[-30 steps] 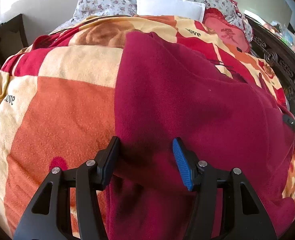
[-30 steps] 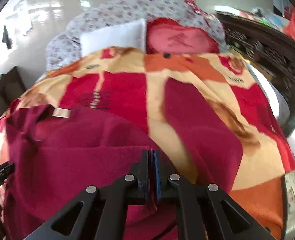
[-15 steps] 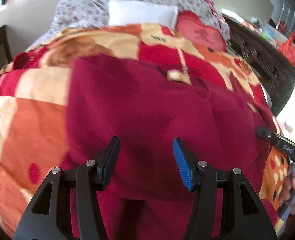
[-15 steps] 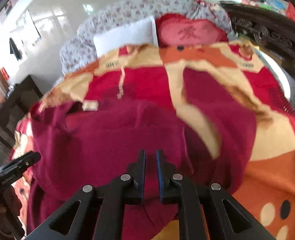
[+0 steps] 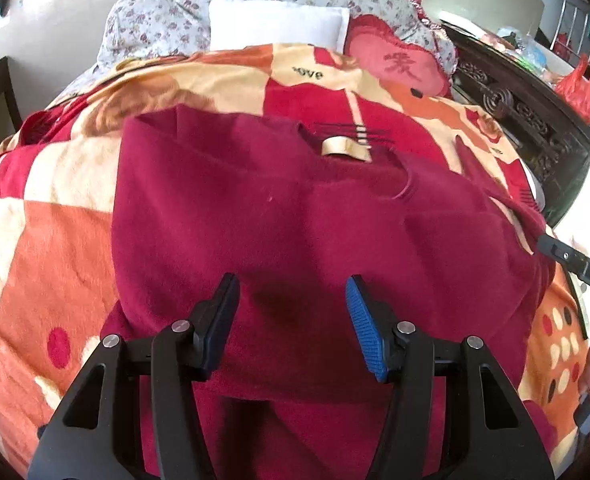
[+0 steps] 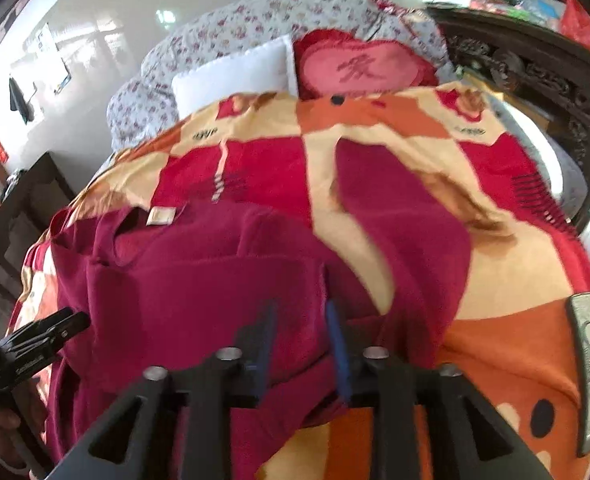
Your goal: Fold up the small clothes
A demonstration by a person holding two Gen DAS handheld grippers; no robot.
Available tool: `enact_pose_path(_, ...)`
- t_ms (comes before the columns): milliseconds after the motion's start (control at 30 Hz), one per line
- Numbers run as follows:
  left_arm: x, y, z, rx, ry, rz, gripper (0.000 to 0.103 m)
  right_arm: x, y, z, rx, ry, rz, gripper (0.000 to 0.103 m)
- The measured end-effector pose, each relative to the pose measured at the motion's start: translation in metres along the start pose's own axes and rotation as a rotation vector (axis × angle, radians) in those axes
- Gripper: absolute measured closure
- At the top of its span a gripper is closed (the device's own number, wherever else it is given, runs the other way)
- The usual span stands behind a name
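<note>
A dark red fleece garment [image 5: 295, 220] lies spread on the patterned blanket [image 5: 55, 240], its tan collar label [image 5: 345, 148] at the far side. My left gripper [image 5: 291, 312] hovers open over the garment's near part, with nothing pinched. In the right wrist view the same garment [image 6: 195, 280] fills the left half and one sleeve [image 6: 395, 220] runs away to the right. My right gripper [image 6: 299, 332] is over the garment's near right edge. Its jaws are opening, and the cloth lies below them, not pressed by the pads. Each gripper shows at the edge of the other's view.
A white pillow [image 5: 279, 26], a red heart cushion [image 5: 399, 68] and a floral quilt [image 5: 155, 20] lie at the head of the bed. A dark carved wooden frame [image 5: 527, 120] runs along the right side. Dark furniture [image 6: 27, 208] stands to the left.
The right gripper's jaws, shut on the garment's edge a second ago, now stand apart. Both grippers have drawn back and up, so the collar label and more of the garment are in view.
</note>
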State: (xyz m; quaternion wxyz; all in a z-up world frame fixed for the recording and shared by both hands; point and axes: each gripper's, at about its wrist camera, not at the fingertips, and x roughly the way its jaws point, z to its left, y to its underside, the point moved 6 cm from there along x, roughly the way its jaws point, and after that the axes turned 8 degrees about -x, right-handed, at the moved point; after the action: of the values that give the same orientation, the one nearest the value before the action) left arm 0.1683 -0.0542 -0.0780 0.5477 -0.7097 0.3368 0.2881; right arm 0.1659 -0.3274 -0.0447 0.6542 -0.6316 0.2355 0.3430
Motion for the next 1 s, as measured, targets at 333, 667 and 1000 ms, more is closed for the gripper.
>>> enact_pose_path(333, 0.019, 0.011, 0.001, 0.009, -0.023, 0.048, 0.048, 0.009, -0.027, -0.005, -0.066, 0.055, -0.035, 0.060)
enact_pose_path(667, 0.023, 0.011, 0.002, -0.008, -0.023, 0.049, 0.045, 0.115, -0.077, -0.030, -0.140, 0.181, 0.193, 0.055)
enact_pose_path(1000, 0.024, 0.010, 0.006, -0.001, 0.006, 0.054, 0.045, 0.109, -0.082, -0.081, 0.049, 0.083, 0.115, 0.095)
